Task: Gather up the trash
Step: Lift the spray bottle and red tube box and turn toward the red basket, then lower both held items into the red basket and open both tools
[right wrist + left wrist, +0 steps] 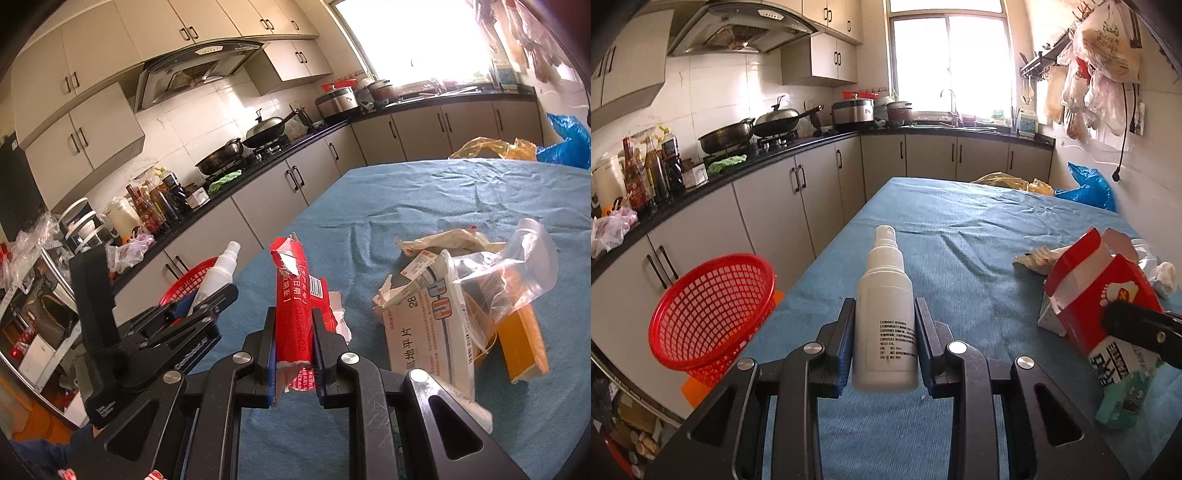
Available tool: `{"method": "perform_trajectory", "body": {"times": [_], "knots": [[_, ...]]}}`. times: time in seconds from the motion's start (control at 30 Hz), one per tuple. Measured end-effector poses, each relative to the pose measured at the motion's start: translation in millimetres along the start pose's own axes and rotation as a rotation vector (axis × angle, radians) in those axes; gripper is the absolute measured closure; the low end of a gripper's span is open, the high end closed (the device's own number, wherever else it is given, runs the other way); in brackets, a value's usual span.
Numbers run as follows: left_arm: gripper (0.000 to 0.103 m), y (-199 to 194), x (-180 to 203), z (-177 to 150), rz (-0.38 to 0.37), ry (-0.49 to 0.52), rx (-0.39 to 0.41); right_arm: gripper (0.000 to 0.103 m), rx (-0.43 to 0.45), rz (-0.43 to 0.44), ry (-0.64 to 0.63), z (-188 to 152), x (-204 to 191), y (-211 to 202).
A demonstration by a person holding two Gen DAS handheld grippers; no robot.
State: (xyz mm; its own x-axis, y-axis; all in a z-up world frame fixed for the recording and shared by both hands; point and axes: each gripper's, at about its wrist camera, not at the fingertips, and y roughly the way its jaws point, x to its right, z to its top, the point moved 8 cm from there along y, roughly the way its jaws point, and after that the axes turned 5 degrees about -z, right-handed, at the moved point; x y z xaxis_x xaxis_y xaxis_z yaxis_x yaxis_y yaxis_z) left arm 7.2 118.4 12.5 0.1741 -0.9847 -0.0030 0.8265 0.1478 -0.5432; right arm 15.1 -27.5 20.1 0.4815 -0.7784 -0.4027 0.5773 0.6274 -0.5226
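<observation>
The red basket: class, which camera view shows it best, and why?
The left wrist view: the red basket shows almost whole beside the table's edge. In the right wrist view only a strip of it peeks out behind the left gripper.

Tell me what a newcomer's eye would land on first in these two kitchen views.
First, the white spray bottle clamped upright in the left gripper, over the blue tablecloth. Next, the flattened red carton pinched in the right gripper, with a heap of packaging on the cloth to its right. The red mesh basket at the table's left edge also draws the eye.
</observation>
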Motion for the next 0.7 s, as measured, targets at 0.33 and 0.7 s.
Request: {"method": "perform_trajectory", "body": {"times": [0.33, 0.7], "knots": [[0.074, -32.8, -32.2, 2.4, -0.035, -0.067, 0.011, 0.086, -0.048, 0.058, 0.014, -2.5, -35.8, 7.6], [0.074, -56.4, -104.6, 12.4, 0.003, -0.184, 0.046, 0.086, -0.089, 0.105, -0.047, 14.0, -91.5, 34.6]]}}
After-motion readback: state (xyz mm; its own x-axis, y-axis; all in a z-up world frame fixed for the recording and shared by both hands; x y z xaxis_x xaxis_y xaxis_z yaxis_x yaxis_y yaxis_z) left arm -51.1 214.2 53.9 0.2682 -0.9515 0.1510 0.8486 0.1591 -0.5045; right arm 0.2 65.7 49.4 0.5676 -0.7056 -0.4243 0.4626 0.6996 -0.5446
